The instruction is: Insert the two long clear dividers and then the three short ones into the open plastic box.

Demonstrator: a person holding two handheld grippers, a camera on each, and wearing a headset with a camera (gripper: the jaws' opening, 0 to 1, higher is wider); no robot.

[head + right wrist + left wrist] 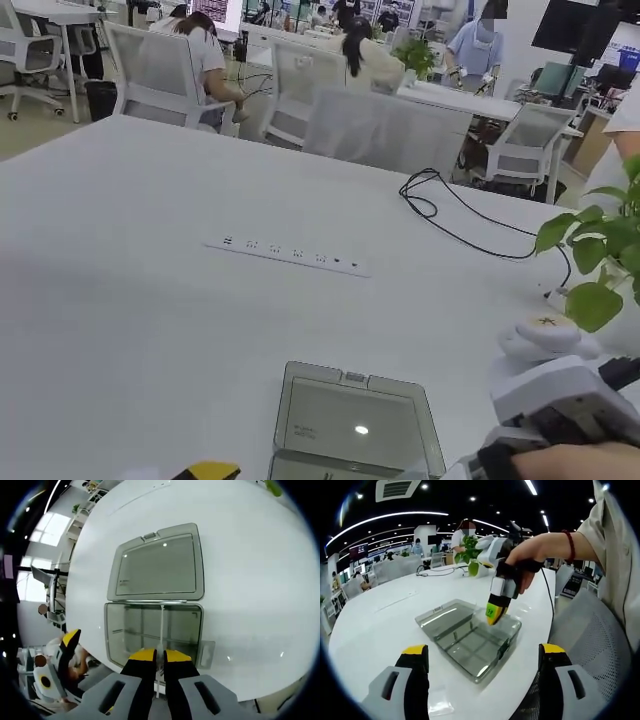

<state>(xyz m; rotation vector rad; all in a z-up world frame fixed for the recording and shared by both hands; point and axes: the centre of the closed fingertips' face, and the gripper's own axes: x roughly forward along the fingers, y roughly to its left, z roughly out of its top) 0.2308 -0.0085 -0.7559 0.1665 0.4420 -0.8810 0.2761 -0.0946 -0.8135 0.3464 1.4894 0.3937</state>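
The clear plastic box (152, 635) lies on the white table (150, 300) with its lid (159, 565) folded flat open behind it. My right gripper (160, 654) is shut on a thin clear divider (161, 627), seen edge-on and reaching down into the box. In the left gripper view, the right gripper (495, 614) hangs tip-down over the box (465, 637), held by a hand. My left gripper (482, 652) stands wide open in front of the box, holding nothing. The lid (352, 420) and a yellow fingertip (205, 470) show in the head view.
A loose clear piece (440, 700) lies on the table by the left jaw. Farther back are a power strip (290, 254), a black cable (470, 225), a leafy plant (600, 250) and a white object (545, 335). Chairs and people sit beyond the table.
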